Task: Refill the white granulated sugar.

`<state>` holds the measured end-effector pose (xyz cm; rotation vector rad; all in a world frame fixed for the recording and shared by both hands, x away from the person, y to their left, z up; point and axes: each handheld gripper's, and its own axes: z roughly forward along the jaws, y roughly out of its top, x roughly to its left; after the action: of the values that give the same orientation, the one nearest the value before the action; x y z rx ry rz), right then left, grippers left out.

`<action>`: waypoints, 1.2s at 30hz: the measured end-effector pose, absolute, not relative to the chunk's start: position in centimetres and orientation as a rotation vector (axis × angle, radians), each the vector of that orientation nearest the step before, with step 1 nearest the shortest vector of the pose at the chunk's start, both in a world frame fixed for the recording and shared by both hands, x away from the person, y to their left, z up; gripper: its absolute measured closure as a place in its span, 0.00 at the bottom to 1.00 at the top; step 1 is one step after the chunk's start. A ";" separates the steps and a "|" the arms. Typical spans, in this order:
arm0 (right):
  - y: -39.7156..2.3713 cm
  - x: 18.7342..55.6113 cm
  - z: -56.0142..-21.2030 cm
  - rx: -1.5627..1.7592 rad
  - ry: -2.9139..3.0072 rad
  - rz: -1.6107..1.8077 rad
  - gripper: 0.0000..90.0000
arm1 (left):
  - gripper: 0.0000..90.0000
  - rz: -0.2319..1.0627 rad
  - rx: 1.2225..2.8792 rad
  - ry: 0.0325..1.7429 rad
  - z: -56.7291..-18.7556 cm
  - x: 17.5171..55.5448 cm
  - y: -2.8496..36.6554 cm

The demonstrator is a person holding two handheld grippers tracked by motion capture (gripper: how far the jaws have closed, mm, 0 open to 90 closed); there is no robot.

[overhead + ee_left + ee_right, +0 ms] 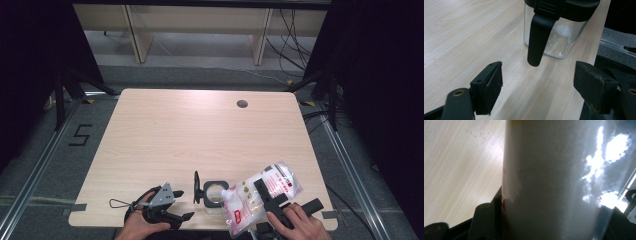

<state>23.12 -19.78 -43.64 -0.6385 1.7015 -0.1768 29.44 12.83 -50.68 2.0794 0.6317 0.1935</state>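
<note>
A square glass jar [214,194] with a black rim stands near the table's front edge, its black lid [196,187] swung open to the left. The left gripper view has the jar [559,40] close ahead, a few white grains at its bottom and a black clasp [536,37] hanging down its side. My left gripper [184,204] lies open just left of the jar, nothing between its jaws [540,82]. My right gripper [264,194] is shut on a clear bag of white powder [255,197] with red print, tilted toward the jar's mouth. The bag [554,180] sits pressed between the jaws.
The light wooden table [200,130] has a round cable hole [242,104] at the back right. The jar and both hands sit close to the front edge. Beyond the table are shelf legs and floor cables [295,45]. A "5" [80,135] is taped on the floor at left.
</note>
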 end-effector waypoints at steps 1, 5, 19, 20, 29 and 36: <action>-19.8 23.1 -43.6 -0.639 1.702 -0.173 0.50 | 0.25 0.195 2.077 0.631 -50.7 29.4 12.8; -19.8 23.1 -43.6 -0.630 1.709 -0.157 0.50 | 0.25 0.191 2.076 0.627 -50.7 29.4 12.8; -19.7 23.1 -43.5 -0.651 1.707 -0.166 0.50 | 0.25 0.191 2.076 0.626 -50.7 29.4 12.8; -19.8 23.1 -43.6 -0.637 1.708 -0.162 0.50 | 0.25 0.191 2.076 0.627 -50.7 29.4 12.8; -19.7 23.1 -43.6 -0.665 1.705 -0.172 0.50 | 0.25 0.195 2.079 0.630 -50.7 29.4 12.8; -19.9 23.0 -43.6 -0.632 1.707 -0.164 0.50 | 0.25 0.198 2.082 0.620 -50.7 29.5 12.9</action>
<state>22.96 -19.88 -43.57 -0.6322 1.7068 -0.1637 29.47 12.85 -50.66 2.0819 0.6197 0.1983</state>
